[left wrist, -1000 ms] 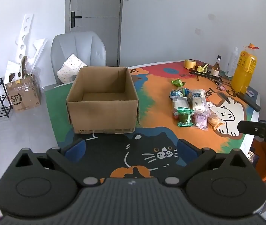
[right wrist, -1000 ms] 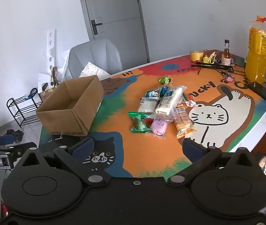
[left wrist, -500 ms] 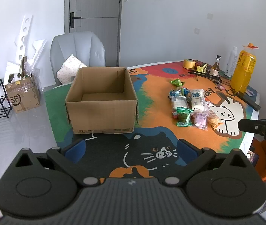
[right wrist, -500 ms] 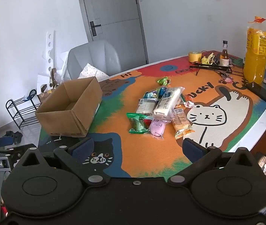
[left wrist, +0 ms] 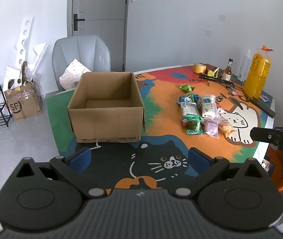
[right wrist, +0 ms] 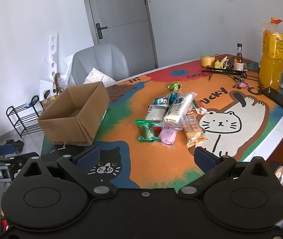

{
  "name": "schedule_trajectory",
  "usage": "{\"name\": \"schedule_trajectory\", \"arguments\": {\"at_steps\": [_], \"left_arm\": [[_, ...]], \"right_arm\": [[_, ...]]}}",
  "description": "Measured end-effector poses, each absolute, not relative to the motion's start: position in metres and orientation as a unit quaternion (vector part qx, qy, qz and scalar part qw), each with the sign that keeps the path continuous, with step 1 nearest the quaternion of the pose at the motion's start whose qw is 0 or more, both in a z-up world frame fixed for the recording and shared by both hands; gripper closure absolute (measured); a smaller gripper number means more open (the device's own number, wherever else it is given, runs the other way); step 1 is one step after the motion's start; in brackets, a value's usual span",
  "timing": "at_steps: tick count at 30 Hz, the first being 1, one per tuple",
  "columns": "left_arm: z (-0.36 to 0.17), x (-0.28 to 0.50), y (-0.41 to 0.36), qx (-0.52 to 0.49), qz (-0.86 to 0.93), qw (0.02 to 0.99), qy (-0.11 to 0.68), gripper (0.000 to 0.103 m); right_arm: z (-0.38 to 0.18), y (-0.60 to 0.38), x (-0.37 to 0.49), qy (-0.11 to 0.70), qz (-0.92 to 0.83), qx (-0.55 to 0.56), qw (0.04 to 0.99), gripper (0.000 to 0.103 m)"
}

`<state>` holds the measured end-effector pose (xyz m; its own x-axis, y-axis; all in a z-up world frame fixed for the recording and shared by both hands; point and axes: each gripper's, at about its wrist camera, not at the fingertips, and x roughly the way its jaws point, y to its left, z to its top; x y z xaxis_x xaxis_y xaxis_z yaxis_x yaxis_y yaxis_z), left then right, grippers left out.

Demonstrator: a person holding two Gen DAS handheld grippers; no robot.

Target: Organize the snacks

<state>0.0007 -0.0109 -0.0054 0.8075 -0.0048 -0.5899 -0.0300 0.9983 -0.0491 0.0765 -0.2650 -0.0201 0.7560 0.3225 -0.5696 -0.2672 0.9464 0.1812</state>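
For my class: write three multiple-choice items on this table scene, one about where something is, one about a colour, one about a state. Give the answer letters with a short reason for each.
1. Where does the pile of snacks lie relative to the cardboard box in the right wrist view?
A. Inside it
B. On the mat to its right
C. On the chair

2. What colour is the drink in the large bottle at the table's far end?
A. Orange-yellow
B. Clear
C. Dark brown

3. In what state is the cardboard box?
A. Taped shut
B. Lying on its side
C. Open at the top, nothing visible inside

Answers:
1 B, the packets sit on the orange part of the mat, apart from the box.
2 A, the liquid shows bright orange-yellow through the plastic.
3 C, the left wrist view looks down onto its bare floor.
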Motion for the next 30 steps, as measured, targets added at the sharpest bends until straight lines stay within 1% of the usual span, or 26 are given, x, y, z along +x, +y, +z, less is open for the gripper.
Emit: {"name": "schedule_trajectory", "arguments": {"at_steps": [30], "left_arm": [[0.0015, -0.0044, -0.0089, -0.023, 0.006, 0.954, 0.299, 0.0]], "right_arm": [[-0.0179, -0.2656, 0.0731, 0.303, 0.156, 0.039, 0.939, 0.0]]}}
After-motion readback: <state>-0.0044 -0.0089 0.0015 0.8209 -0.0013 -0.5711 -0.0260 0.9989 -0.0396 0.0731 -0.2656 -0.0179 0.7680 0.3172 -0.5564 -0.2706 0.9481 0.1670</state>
